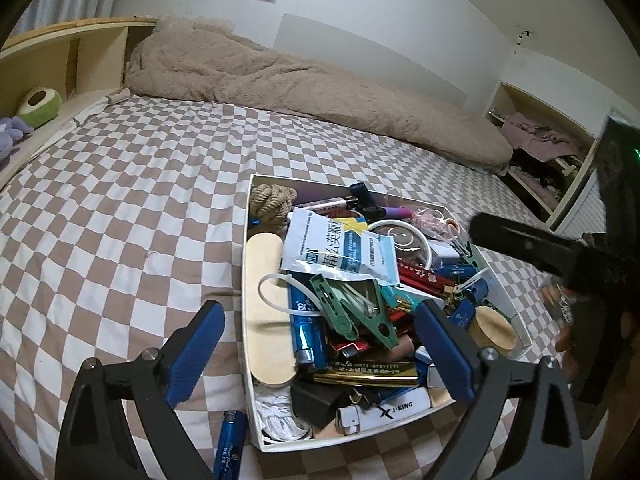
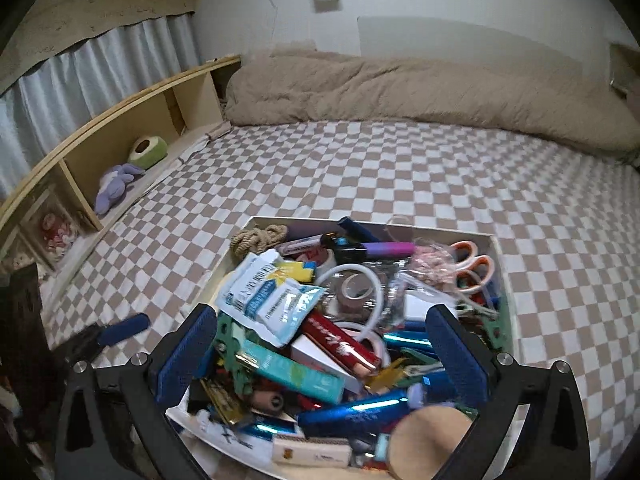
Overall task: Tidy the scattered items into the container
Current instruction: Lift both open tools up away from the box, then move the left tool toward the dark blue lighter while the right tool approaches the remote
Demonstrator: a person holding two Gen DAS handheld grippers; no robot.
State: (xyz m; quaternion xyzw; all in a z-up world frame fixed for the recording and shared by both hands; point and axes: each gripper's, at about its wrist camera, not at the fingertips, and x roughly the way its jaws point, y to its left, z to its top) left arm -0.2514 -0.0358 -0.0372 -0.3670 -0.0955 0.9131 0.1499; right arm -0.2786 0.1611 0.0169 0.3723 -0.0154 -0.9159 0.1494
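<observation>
A white shallow box (image 1: 245, 264) sits on the checkered bed, packed with clutter: a rope knot (image 1: 272, 202), a medicine sachet (image 1: 340, 250), a green clip (image 1: 354, 310), a wooden insole shape (image 1: 266, 308), blue tubes. It also shows in the right wrist view (image 2: 506, 280), with scissors (image 2: 472, 266) at its far right. One blue tube (image 1: 230, 446) lies on the sheet outside the box, at its near left corner. My left gripper (image 1: 320, 352) is open and empty over the box's near left part. My right gripper (image 2: 320, 352) is open and empty above the box.
A beige duvet (image 1: 280, 80) lies bunched along the far side of the bed. A wooden shelf (image 2: 120, 136) on the left holds a green toy (image 2: 146, 152) and a purple plush (image 2: 116, 186). The other gripper shows at the right edge (image 1: 532, 248).
</observation>
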